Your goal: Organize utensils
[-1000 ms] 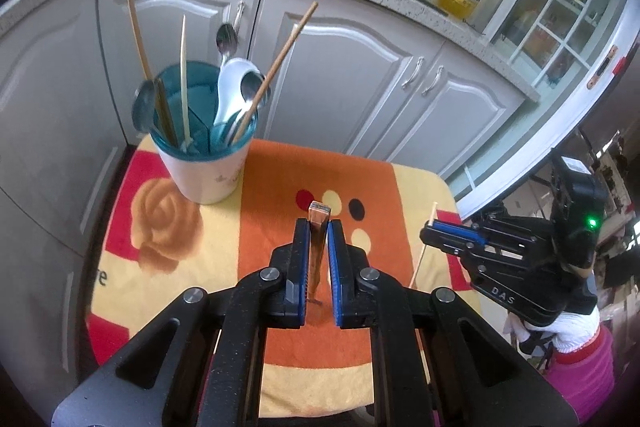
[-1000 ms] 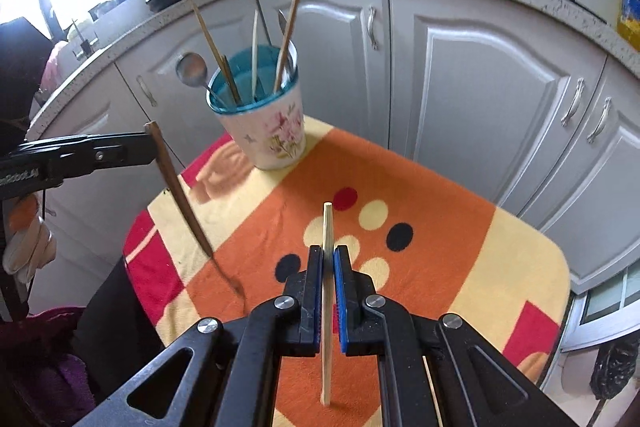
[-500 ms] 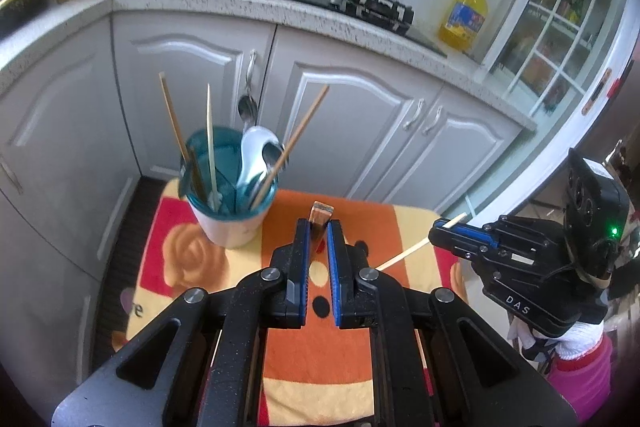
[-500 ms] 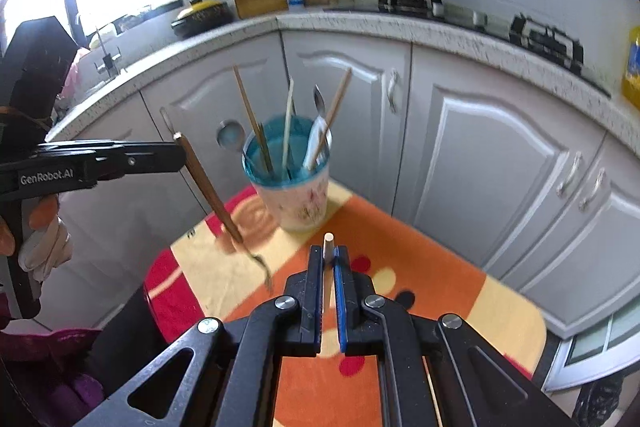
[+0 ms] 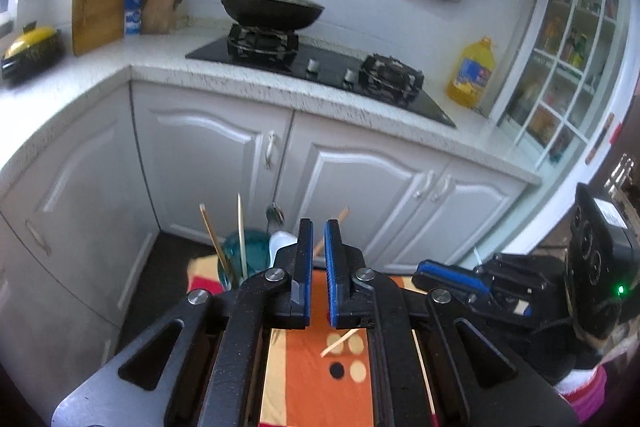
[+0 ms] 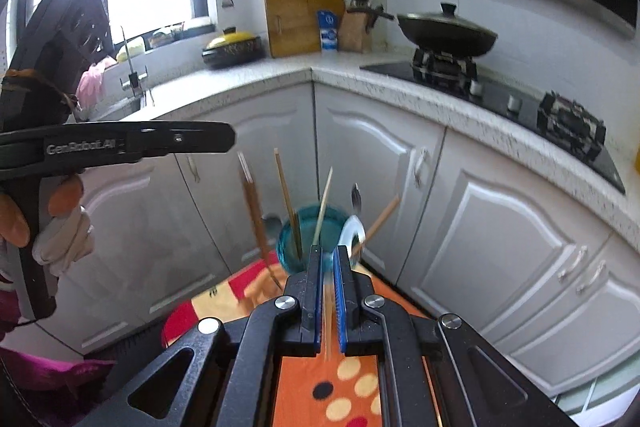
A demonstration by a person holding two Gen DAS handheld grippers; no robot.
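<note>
Blue-padded left gripper (image 5: pixel 317 259) is standing slightly spread, holding nothing visible, while the right gripper (image 6: pixel 329 287) is pinching a pale chopstick (image 6: pixel 328 323) above the teal cup (image 6: pixel 308 239).

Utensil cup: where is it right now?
Right wrist view, centre: the cup stands just beyond the right gripper, at the orange cloth's far end, before the white cabinets.

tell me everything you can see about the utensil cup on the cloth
The utensil cup has a teal rim and interior; its outer wall is hidden behind the right gripper. It stands upright at the far end of the orange patterned cloth, below the white cabinets. Several chopsticks lean out of it, along with a white spoon and a metal spoon.
</note>
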